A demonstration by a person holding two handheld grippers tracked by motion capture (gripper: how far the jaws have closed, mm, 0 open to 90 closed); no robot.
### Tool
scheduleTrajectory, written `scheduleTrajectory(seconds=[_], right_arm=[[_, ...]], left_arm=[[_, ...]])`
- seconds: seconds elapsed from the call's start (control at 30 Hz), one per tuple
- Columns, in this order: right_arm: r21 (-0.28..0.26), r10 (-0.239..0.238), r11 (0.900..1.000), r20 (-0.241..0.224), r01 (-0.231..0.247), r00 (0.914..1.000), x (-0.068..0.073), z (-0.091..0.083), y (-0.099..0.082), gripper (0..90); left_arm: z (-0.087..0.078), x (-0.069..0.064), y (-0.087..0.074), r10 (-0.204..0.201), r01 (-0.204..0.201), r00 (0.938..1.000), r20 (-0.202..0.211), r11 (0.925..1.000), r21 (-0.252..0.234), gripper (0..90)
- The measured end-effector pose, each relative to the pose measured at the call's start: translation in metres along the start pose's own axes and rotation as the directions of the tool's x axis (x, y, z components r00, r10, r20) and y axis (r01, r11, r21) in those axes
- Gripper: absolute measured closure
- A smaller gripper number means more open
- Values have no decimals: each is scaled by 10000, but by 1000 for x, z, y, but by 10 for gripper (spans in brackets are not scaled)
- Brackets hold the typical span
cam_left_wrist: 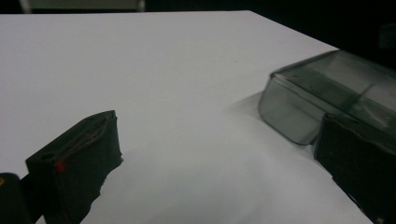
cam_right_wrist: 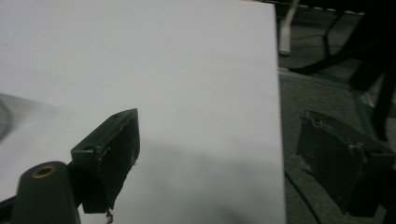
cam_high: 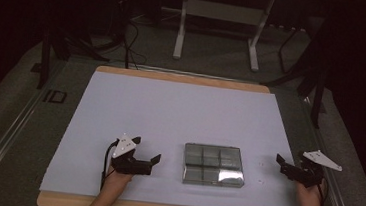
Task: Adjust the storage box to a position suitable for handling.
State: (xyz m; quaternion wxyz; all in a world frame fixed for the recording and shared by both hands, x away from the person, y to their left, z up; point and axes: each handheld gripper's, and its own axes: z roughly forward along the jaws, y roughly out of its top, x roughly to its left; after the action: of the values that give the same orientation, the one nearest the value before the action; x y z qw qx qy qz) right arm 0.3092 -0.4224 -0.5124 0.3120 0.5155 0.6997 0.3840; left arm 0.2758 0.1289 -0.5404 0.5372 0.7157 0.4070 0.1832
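While both claws are held spread and empty, the clear box (cam_high: 213,165) is flanked: left claw (cam_high: 147,151) near, right claw (cam_high: 280,161) farther off, seemingly readied for reaching it.

- One sign can be read: the letters "ID" (cam_high: 54,96), dark on the grey floor strip beside the bench (cam_high: 183,79), far beyond the left claw (cam_high: 145,151) and to its left.
- Nothing else is readable.
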Motion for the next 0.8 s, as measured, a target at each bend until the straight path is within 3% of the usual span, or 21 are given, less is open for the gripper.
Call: scheduleTrajectory(seconds=[0.23, 0.33, 0.47, 0.53, 0.57, 0.7, 0.73, 0.8], right_arm=[[9, -352, 9994, -402, 352, 9986, 8, 1, 5, 139], [74, -413, 9991, -836, 420, 9956, 12, 3, 7, 139], [87, -634, 9979, -1131, 648, 9916, 16, 3, 9, 139], [126, -773, 9967, -1518, 802, 9854, 19, 3, 11, 139], [38, -701, 9974, -1968, 722, 9779, 21, 2, 12, 139], [-35, -651, 9978, -2419, 662, 9681, 24, 1, 14, 139], [-10, -719, 9972, -2824, 746, 9566, 27, 2, 16, 139], [20, -843, 9961, -2882, 886, 9539, 29, 2, 16, 139]], left_arm=[[3, -6, 8, 347, -357, 9980, 536, 9992, 191, 9], [5, -8, 11, 471, -497, 9953, 842, 9984, 285, 8], [6, -9, 12, 533, -561, 9949, 857, 9980, 306, 8], [6, -10, 13, 465, -491, 9950, 879, 9984, 267, 8], [7, -11, 14, 514, -544, 9943, 931, 9981, 300, 8], [11, -16, 16, 674, -727, 9910, 1154, 9964, 431, 8], [12, -19, 18, 860, -922, 9894, 1173, 9945, 489, 8], [13, -20, 18, 924, -996, 9878, 1250, 9936, 531, 8]])
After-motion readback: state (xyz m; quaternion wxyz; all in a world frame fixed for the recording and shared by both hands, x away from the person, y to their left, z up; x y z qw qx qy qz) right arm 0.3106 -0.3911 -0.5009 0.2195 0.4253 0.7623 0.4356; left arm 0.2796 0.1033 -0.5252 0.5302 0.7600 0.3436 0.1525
